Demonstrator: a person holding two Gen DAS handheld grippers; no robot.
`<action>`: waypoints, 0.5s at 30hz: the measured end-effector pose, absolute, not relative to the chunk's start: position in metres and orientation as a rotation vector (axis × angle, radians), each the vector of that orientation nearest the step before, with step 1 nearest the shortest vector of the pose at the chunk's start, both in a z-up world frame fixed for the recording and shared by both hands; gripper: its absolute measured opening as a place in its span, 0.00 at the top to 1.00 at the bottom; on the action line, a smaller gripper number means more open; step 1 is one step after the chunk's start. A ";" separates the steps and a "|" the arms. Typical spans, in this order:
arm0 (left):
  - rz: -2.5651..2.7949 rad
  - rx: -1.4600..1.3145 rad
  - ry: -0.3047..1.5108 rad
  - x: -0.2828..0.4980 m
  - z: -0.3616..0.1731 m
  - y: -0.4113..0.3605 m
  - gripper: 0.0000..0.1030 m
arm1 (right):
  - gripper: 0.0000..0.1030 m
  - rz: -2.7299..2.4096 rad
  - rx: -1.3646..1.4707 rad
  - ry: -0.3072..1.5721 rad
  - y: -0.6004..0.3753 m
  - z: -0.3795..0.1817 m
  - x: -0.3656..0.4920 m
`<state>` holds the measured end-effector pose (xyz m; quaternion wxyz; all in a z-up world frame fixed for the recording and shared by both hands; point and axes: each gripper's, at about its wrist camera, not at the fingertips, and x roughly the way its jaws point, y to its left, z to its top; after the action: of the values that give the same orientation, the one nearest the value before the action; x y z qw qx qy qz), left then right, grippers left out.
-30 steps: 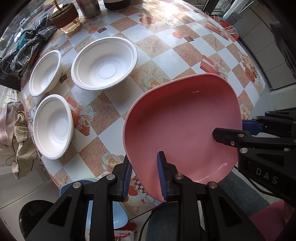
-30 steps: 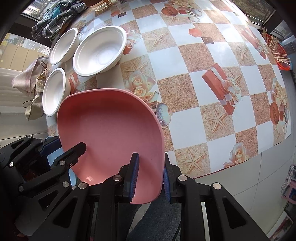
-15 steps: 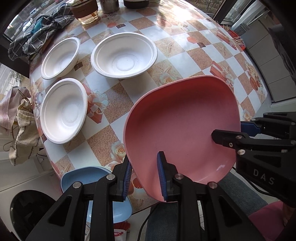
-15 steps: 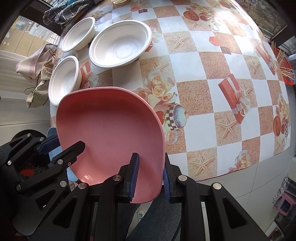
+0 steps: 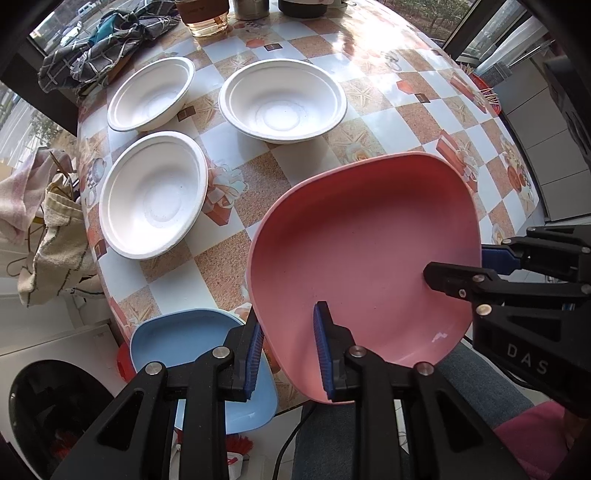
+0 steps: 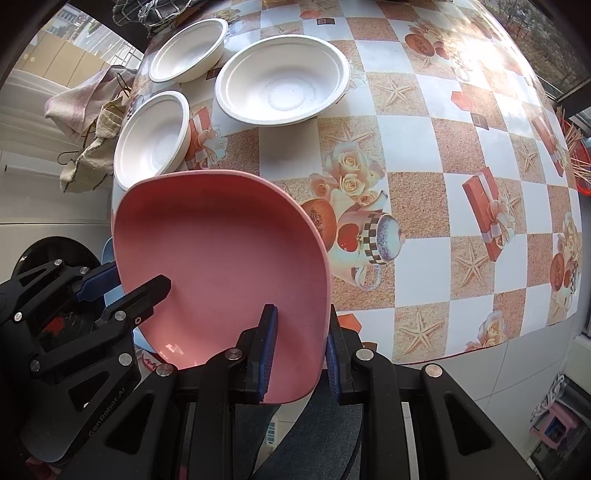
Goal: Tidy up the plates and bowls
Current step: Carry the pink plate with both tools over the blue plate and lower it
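Note:
A pink plate [image 5: 369, 236] [image 6: 221, 251] is held in the air above the near table edge. My left gripper [image 5: 288, 354] is shut on its near-left rim. My right gripper [image 6: 299, 347] is shut on its right rim; it also shows in the left wrist view [image 5: 476, 266]. A blue plate [image 5: 184, 343] lies on the table's near-left edge, below my left gripper. Three white bowls sit on the table: a large one [image 5: 282, 99] [image 6: 282, 79], a near-left one [image 5: 153, 194] [image 6: 153, 134], and a far-left one [image 5: 151, 94] [image 6: 188, 50].
The round table [image 6: 424, 206] has a checkered cloth. A checked cloth [image 5: 96, 48] and a glass cup [image 5: 201, 16] stand at the far edge. Towels [image 5: 40, 221] hang left of the table. A red basket of sticks [image 6: 578, 147] is at the far right.
Both grippers have lifted and drawn the pink plate back toward the near table edge. The blue plate has come into view below the left gripper.

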<state>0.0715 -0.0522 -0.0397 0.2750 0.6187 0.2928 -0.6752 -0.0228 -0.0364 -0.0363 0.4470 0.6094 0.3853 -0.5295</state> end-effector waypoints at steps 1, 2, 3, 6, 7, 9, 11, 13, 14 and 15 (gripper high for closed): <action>-1.816 1.662 0.786 0.072 -0.039 -0.052 0.73 | 0.74 -1.312 1.508 0.954 -0.036 -0.036 -0.023; -1.819 1.661 0.783 0.071 -0.039 -0.051 0.73 | 0.74 -1.314 1.507 0.954 -0.036 -0.035 -0.023; -1.822 1.661 0.779 0.071 -0.038 -0.051 0.73 | 0.74 -1.317 1.507 0.952 -0.035 -0.035 -0.024; -1.831 1.660 0.770 0.068 -0.036 -0.049 0.73 | 0.74 -1.324 1.508 0.947 -0.033 -0.034 -0.025; -1.833 1.659 0.768 0.068 -0.036 -0.049 0.73 | 0.74 -1.326 1.509 0.944 -0.032 -0.034 -0.026; -1.838 1.661 0.761 0.066 -0.035 -0.049 0.73 | 0.74 -1.331 1.510 0.939 -0.031 -0.033 -0.027; -1.842 1.663 0.754 0.065 -0.034 -0.048 0.73 | 0.74 -1.337 1.510 0.934 -0.030 -0.032 -0.029; -1.847 1.665 0.748 0.063 -0.034 -0.047 0.73 | 0.74 -1.341 1.514 0.927 -0.029 -0.031 -0.030; -1.849 1.666 0.746 0.062 -0.034 -0.047 0.73 | 0.74 -1.344 1.515 0.924 -0.028 -0.031 -0.031; -1.851 1.667 0.741 0.061 -0.033 -0.046 0.73 | 0.74 -1.347 1.515 0.922 -0.027 -0.031 -0.031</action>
<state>0.0614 -0.0463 -0.0334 0.2678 0.6180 0.2748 -0.6862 -0.0312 -0.0274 -0.0307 0.4416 0.6106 0.3713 -0.5425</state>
